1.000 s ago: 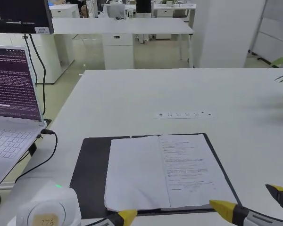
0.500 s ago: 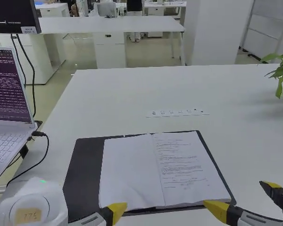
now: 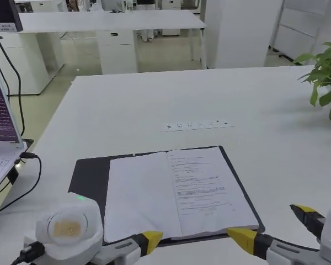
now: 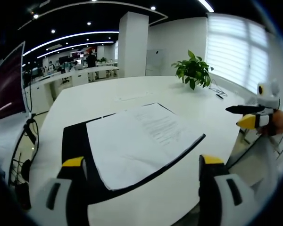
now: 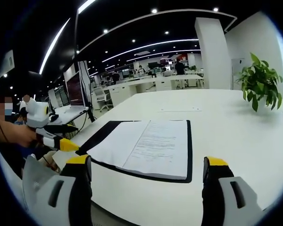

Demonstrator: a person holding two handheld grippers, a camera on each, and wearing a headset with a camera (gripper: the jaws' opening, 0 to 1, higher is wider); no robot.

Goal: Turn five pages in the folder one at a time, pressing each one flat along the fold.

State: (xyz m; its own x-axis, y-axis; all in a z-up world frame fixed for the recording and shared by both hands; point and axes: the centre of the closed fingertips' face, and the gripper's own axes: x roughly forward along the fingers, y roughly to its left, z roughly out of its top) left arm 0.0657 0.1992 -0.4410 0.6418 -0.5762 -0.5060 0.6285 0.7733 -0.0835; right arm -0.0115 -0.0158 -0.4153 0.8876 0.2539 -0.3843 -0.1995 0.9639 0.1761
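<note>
Left tool (image 4: 141, 161) and right tool (image 5: 146, 161) both hang spread wide off the near edge of the folder (image 3: 87, 178), flanking it. Poised, I'd judge, to lift the printed page (image 3: 207, 185).

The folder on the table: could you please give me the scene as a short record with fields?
folder: black, lying open on the white table
left page: blank
right page: printed text
left tongs: open, holding nothing, by the folder's near edge
right tongs: open, holding nothing, off the folder's near right corner
surroundings: laptop at left, plant at far right
</note>
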